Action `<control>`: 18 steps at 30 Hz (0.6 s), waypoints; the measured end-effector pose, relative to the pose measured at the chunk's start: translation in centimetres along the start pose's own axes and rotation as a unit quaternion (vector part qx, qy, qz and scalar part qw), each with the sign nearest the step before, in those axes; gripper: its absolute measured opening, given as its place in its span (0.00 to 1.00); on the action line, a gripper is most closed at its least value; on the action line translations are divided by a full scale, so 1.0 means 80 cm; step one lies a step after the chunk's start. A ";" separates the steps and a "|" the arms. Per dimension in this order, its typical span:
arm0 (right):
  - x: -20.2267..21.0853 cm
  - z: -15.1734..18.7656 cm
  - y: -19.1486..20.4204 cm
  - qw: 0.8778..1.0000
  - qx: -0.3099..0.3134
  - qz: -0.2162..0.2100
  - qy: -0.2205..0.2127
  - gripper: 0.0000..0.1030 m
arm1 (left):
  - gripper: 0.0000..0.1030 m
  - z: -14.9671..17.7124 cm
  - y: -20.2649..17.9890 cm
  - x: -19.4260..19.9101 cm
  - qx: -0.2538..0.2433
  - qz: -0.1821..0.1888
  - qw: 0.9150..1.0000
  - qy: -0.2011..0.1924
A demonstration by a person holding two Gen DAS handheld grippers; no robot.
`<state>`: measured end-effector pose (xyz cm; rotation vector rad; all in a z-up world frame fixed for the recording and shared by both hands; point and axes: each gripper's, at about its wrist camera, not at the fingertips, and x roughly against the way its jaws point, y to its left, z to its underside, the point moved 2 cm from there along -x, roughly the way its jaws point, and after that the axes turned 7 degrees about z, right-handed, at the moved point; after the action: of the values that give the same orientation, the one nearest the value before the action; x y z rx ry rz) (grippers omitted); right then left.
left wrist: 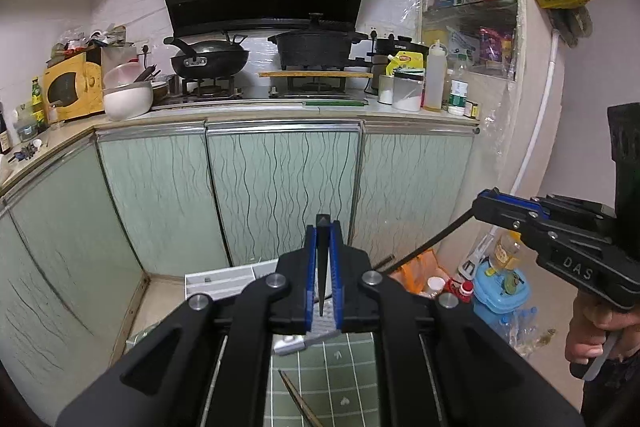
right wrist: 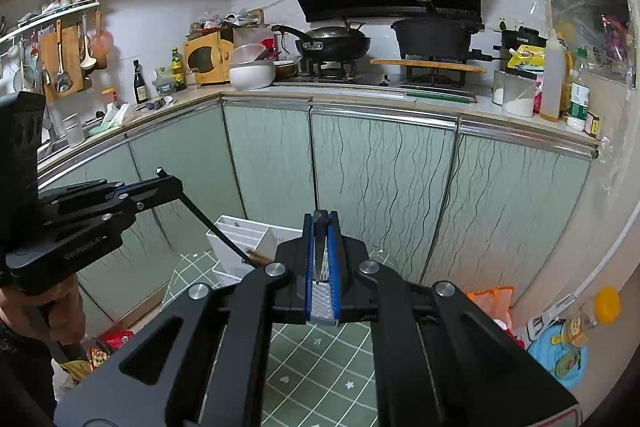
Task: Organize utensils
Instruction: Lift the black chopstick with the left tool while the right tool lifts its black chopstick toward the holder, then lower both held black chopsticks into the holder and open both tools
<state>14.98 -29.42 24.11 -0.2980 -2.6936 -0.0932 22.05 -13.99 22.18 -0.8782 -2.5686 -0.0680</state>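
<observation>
My left gripper (left wrist: 323, 227) is shut on a thin black chopstick (left wrist: 322, 267) that runs back between its blue pads. In the right wrist view the same gripper (right wrist: 168, 183) carries the chopstick (right wrist: 212, 227) slanting down toward a white divided organizer box (right wrist: 240, 239). My right gripper (right wrist: 320, 219) is shut on a second black chopstick (right wrist: 319, 251). From the left wrist view this gripper (left wrist: 484, 203) trails its chopstick (left wrist: 432, 239) down to the left. Both are raised above a green checked mat (right wrist: 320, 363). The organizer box (left wrist: 224, 281) stands at the mat's far edge.
One more chopstick (left wrist: 300, 403) and a silver utensil piece (left wrist: 288, 345) lie on the mat. Pale green cabinet doors (left wrist: 280, 187) stand ahead under a counter with a wok (left wrist: 208, 61) and a pot (left wrist: 316, 47). Bottles and a blue container (left wrist: 500, 291) sit on the floor at right.
</observation>
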 end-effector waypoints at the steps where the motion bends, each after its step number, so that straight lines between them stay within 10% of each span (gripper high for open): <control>1: -0.005 -0.002 -0.002 1.000 -0.001 -0.001 0.001 0.06 | 0.07 -0.004 0.002 -0.004 0.000 0.000 1.000 -0.001; 18: -0.135 0.017 -0.013 0.999 -0.004 -0.012 0.043 0.06 | 0.07 0.004 0.038 -0.117 0.001 0.004 1.000 0.025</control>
<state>23.78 -32.41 18.28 -0.2588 -2.6131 -0.1210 30.44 -16.89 17.83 -0.8749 -2.5190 -0.0842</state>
